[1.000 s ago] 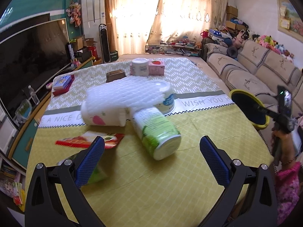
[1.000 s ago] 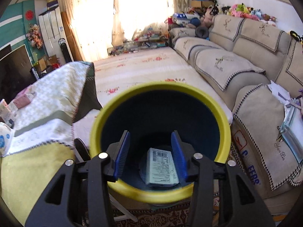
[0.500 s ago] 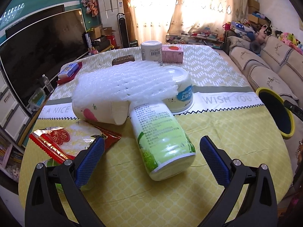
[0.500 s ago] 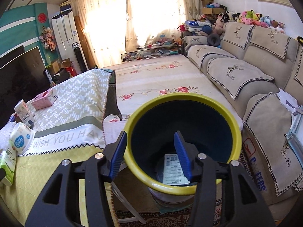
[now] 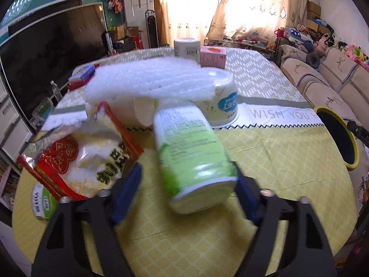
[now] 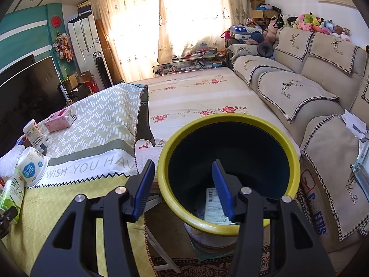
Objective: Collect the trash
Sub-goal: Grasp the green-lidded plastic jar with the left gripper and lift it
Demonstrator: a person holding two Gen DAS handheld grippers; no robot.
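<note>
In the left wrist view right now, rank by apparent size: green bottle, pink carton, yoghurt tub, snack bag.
1. Green bottle and snack bag: similar, both nearest the camera, so unranked.
2. Yoghurt tub, partly under white foam wrap.
3. Pink carton, farthest, so true size is unsure.

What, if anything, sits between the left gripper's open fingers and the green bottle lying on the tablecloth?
Nothing visible. The green bottle lies on its side with its near end already between the left gripper's open fingers. The red snack bag lies off to the left, and the white foam sheet behind it.
</note>
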